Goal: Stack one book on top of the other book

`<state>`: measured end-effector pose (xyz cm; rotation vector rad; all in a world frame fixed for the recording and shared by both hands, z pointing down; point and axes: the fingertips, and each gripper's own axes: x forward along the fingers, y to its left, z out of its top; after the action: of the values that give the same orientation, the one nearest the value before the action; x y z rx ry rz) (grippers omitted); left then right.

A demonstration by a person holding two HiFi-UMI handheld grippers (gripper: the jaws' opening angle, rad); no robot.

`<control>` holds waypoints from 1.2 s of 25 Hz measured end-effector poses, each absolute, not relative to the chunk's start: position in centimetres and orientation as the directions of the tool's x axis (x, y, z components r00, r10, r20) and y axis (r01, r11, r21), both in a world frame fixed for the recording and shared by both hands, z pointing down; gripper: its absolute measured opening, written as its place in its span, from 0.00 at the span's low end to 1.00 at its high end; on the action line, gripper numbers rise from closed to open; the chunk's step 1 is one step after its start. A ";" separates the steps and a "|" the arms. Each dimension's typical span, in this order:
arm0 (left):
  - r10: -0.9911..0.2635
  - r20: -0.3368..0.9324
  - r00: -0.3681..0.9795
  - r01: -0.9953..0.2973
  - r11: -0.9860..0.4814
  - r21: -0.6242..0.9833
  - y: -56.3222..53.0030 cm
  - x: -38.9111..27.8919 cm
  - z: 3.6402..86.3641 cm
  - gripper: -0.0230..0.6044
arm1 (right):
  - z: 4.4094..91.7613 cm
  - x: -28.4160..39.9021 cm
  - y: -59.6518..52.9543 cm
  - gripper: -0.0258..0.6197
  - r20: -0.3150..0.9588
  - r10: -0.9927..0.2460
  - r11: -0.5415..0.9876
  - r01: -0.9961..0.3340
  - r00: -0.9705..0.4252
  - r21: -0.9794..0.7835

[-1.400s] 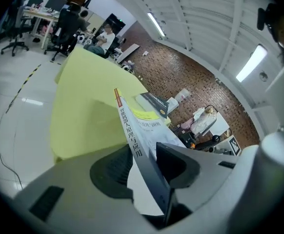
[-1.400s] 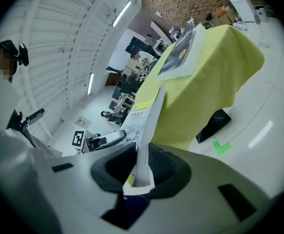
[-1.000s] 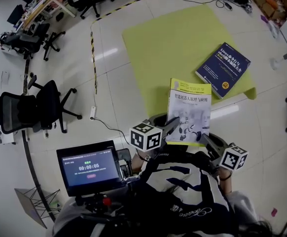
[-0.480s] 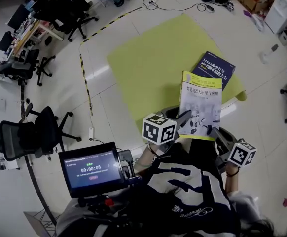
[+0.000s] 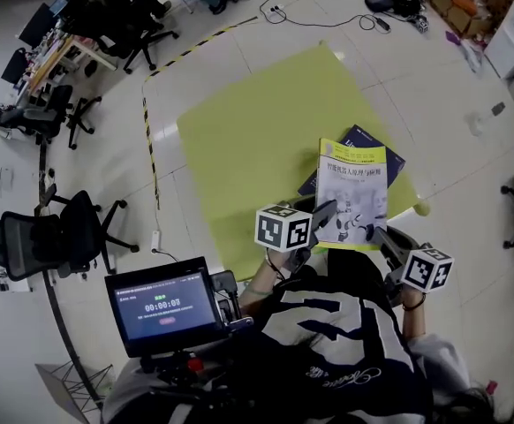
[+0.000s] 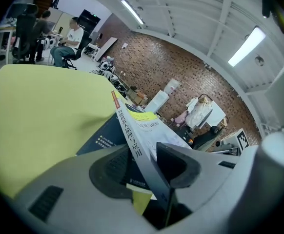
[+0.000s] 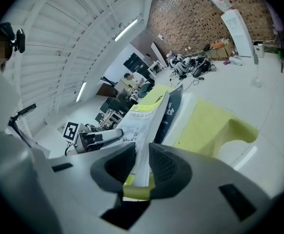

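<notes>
Right now the yellow-and-white book (image 5: 354, 188) is held by both tools at its near edge, over the dark blue book (image 5: 363, 139), which lies flat on the yellow-green mat (image 5: 257, 131) spread on the floor (image 5: 195, 51). From the head view the upper book covers most of the blue one, leaving its far corner and a left strip showing; whether the two touch cannot be told. The left tool (image 5: 325, 213) is clamped on the near left corner, the book's spine (image 6: 131, 139) wedged between its jaws. The right tool (image 5: 379, 235) is closed on the near right corner, its pads (image 7: 165, 165) pressing the book's thin edge (image 7: 144, 145)
</notes>
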<state>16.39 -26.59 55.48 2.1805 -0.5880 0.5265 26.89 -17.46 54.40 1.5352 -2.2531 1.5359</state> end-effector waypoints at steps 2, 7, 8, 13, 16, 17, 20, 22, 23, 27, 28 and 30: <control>-0.235 0.559 0.795 -0.581 -0.560 0.591 -27.5 17.5 56.2 0.28 | 54.8 28.1 -18.5 0.17 0.499 -0.686 0.041 -0.713 -0.529 -0.699; -0.246 0.599 0.762 -0.625 -0.523 0.579 -28.8 17.4 58.0 0.28 | 56.0 28.6 -20.3 0.16 0.516 -0.655 0.048 -0.713 -0.551 -0.700; -0.244 0.611 0.753 -0.634 -0.517 0.575 -28.8 17.5 58.4 0.28 | 56.4 28.7 -20.3 0.16 0.524 -0.646 0.045 -0.714 -0.554 -0.699; -0.216 0.658 0.722 -0.668 -0.465 0.580 -28.4 17.2 59.7 0.29 | 57.2 28.8 -20.1 0.16 0.565 -0.600 0.022 -0.718 -0.566 -0.696; -0.203 0.669 0.715 -0.675 -0.450 0.585 -28.4 16.8 59.6 0.29 | 57.2 28.6 -20.1 0.15 0.556 -0.603 0.003 -0.699 -0.571 -0.715; -0.194 0.677 0.710 -0.677 -0.450 0.582 -28.4 16.8 59.6 0.29 | 57.3 28.6 -20.1 0.15 0.557 -0.605 -0.005 -0.697 -0.568 -0.717; -0.161 0.707 0.688 -0.688 -0.455 0.565 -28.3 16.8 59.5 0.30 | 57.4 28.8 -20.1 0.15 0.562 -0.606 -0.012 -0.700 -0.563 -0.714; -0.131 0.732 0.669 -0.693 -0.465 0.551 -28.1 16.6 59.6 0.31 | 57.4 28.8 -20.2 0.15 0.565 -0.606 -0.007 -0.707 -0.559 -0.707; -0.120 0.744 0.657 -0.697 -0.473 0.539 -28.0 16.4 59.7 0.31 | 57.3 28.9 -20.2 0.15 0.567 -0.608 -0.005 -0.712 -0.555 -0.702; -0.158 0.813 0.561 -0.735 -0.548 0.400 -28.7 13.6 59.8 0.31 | 57.6 29.3 -20.5 0.15 0.564 -0.636 -0.023 -0.717 -0.527 -0.697; -0.176 0.812 0.557 -0.735 -0.560 0.382 -29.0 12.8 59.4 0.31 | 57.8 29.4 -20.6 0.15 0.564 -0.640 -0.026 -0.718 -0.522 -0.695; -0.202 0.781 0.591 -0.729 -0.549 0.409 -29.5 11.8 58.5 0.31 | 58.1 29.6 -20.6 0.15 0.569 -0.649 -0.034 -0.728 -0.505 -0.685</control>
<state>11.82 -29.49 58.54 2.0658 -0.7362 0.8914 29.62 -20.55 58.05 1.5217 -2.1283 1.5973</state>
